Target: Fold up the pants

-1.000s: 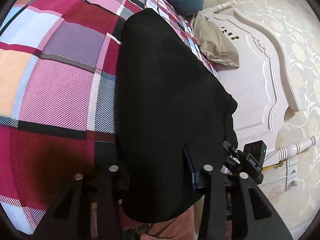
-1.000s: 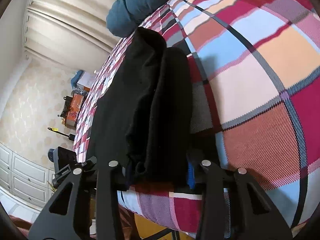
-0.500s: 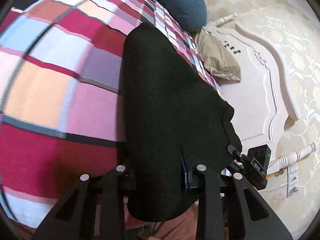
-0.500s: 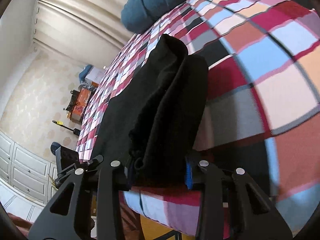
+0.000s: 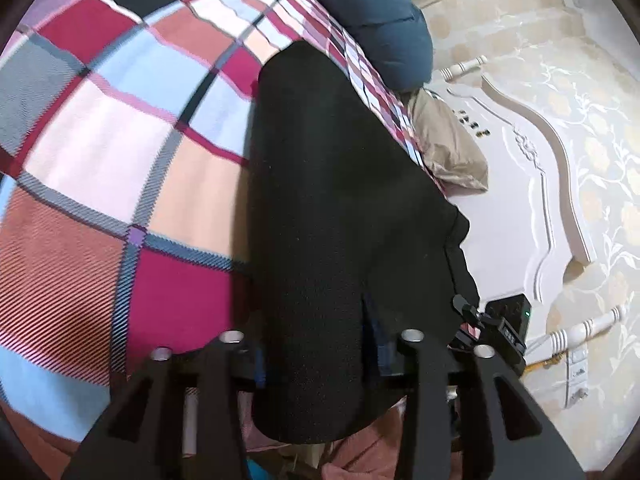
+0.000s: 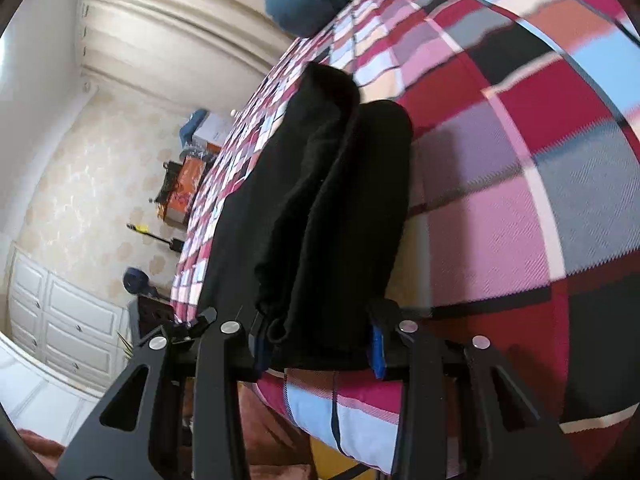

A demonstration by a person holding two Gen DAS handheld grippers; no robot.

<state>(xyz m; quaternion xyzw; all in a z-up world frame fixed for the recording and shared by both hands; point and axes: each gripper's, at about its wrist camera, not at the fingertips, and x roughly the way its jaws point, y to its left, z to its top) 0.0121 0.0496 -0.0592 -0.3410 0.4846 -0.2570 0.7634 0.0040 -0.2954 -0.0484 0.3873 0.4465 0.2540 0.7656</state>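
Observation:
The black pants [image 5: 332, 208] lie lengthwise on the plaid bedspread [image 5: 100, 152], folded leg over leg. My left gripper [image 5: 320, 344] is shut on one near corner of the pants, the cloth bulging between the fingers and hanging below them. My right gripper [image 6: 320, 332] is shut on the other near corner of the pants [image 6: 328, 208], where the waistband bunches between the fingers. The near end of the pants is lifted off the bed; the far end rests on the bedspread [image 6: 500, 200]. The right gripper also shows at the right edge of the left wrist view.
A dark blue pillow [image 5: 380, 24] and a tan pillow [image 5: 448, 148] lie at the head of the bed by a white headboard [image 5: 516, 200]. In the right wrist view, curtains [image 6: 180, 12], white cabinets [image 6: 68, 328] and an orange box [image 6: 184, 184] stand beside the bed.
Both grippers have risen and moved forward over the bed with the near end of the pants held in them. The pants look shorter and more bunched.

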